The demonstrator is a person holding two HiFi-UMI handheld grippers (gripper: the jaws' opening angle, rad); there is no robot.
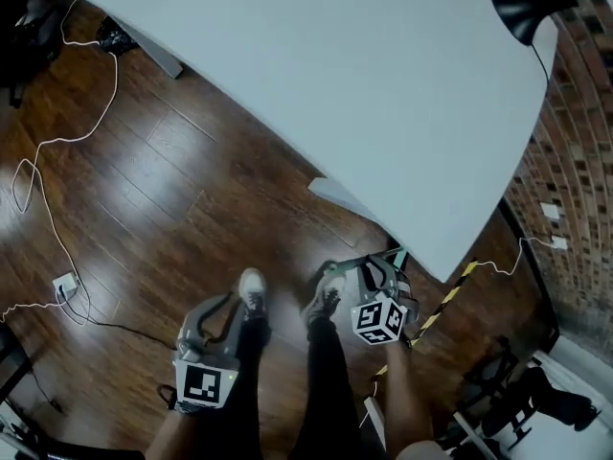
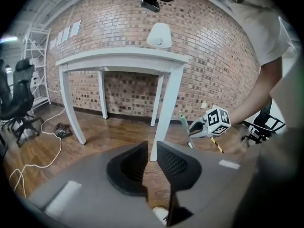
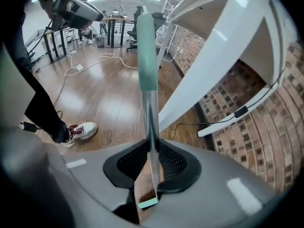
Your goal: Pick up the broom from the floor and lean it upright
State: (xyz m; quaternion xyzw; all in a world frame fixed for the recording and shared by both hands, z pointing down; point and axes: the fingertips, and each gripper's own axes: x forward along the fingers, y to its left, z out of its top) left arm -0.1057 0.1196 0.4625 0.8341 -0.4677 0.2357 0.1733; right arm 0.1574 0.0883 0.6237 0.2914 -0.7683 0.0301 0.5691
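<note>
In the right gripper view, the broom's metal pole with its pale green grip (image 3: 146, 56) runs up between the jaws, and my right gripper (image 3: 151, 148) is shut on it. The head view shows the same gripper (image 1: 374, 268) by the white table's near corner. The broom's yellow-and-black striped pole (image 1: 448, 297) slants down past it, and the broom's head is hidden. My left gripper (image 1: 213, 307) hangs at the lower left, away from the broom. In its own view the left gripper (image 2: 152, 151) has a narrow gap between the jaws with nothing in it.
A large white table (image 1: 335, 65) fills the upper head view, with a black lamp (image 1: 527, 8) at its far corner and a brick wall (image 1: 575, 161) on the right. White cables (image 1: 57, 142) trail over the wooden floor. A table leg (image 2: 166, 103) stands ahead of the left gripper. The person's shoes (image 1: 252, 290) are below.
</note>
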